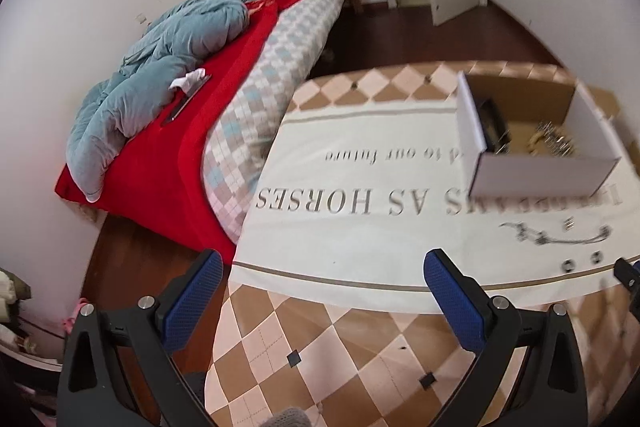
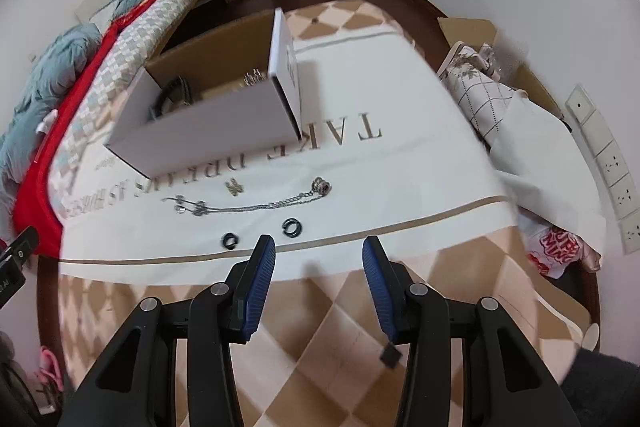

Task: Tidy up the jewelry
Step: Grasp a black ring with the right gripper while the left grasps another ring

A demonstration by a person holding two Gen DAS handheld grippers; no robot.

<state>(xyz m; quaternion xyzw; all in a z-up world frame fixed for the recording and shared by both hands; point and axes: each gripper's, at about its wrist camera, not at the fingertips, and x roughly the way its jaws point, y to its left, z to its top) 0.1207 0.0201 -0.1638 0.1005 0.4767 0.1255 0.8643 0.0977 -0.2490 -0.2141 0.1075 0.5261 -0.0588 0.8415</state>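
Chain [image 2: 256,205], two rings [image 2: 292,225] before box [image 2: 208,131]; both tools empty

the right gripper [image 2: 319,253] hangs with jaws parted and empty over the tablecloth [image 2: 400,187], near two dark rings [image 2: 292,225], a silver chain [image 2: 256,205] and an open white cardboard box [image 2: 208,135]

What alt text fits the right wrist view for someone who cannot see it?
The right gripper, jaws apart and empty, hovers near two dark rings and a silver chain lying loose on a printed white cloth. Behind them stands an open white box holding more jewelry.
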